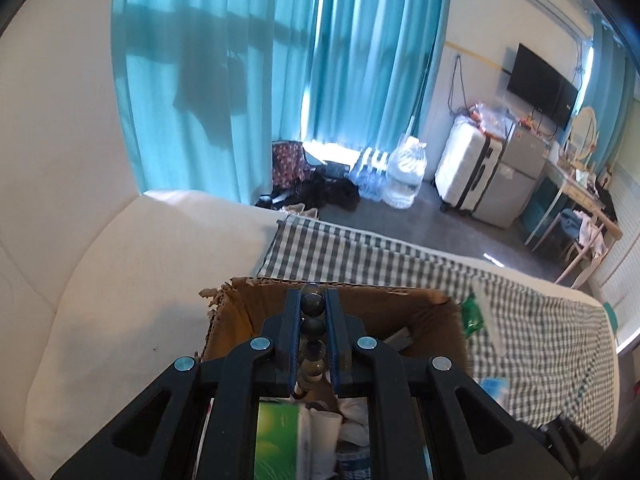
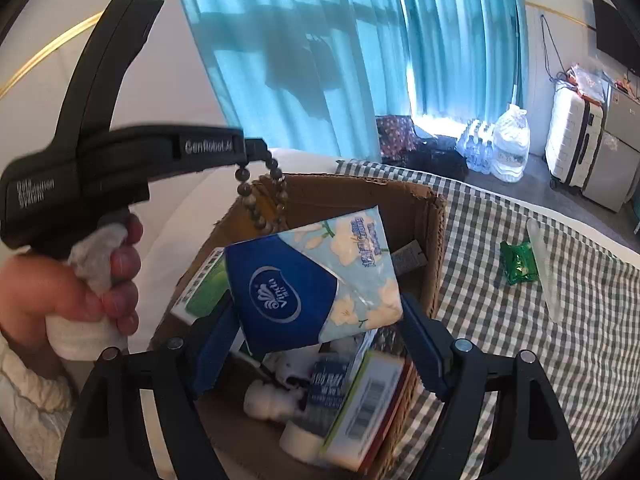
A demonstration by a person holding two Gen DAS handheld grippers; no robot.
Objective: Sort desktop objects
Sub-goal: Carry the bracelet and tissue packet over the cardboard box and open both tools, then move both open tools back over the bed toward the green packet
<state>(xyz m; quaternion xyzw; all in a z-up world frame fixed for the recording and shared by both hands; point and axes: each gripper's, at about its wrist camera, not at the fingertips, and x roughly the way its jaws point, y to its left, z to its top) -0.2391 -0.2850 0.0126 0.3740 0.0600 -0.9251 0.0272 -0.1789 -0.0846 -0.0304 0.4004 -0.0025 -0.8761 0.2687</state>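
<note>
My left gripper (image 1: pixel 313 300) is shut on a string of dark beads (image 1: pixel 312 332) and holds it above the open cardboard box (image 1: pixel 400 300). In the right wrist view the left gripper (image 2: pixel 256 148) shows at upper left, the bead bracelet (image 2: pixel 262 196) dangling from its tips over the box (image 2: pixel 424 208). My right gripper (image 2: pixel 316 312) is shut on a blue and white tissue pack (image 2: pixel 316 280), held above the box. The box holds a green carton (image 2: pixel 204 288), white bottles (image 2: pixel 272 400) and a barcoded box (image 2: pixel 368 408).
The box stands on a grey checked cloth (image 2: pixel 520 340) over a bed. A green wrapped snack (image 2: pixel 520 262) and a clear plastic strip (image 2: pixel 546 276) lie on the cloth to the right. A white cushion (image 1: pixel 120 280) lies left. Curtains, water bottles and a suitcase stand beyond.
</note>
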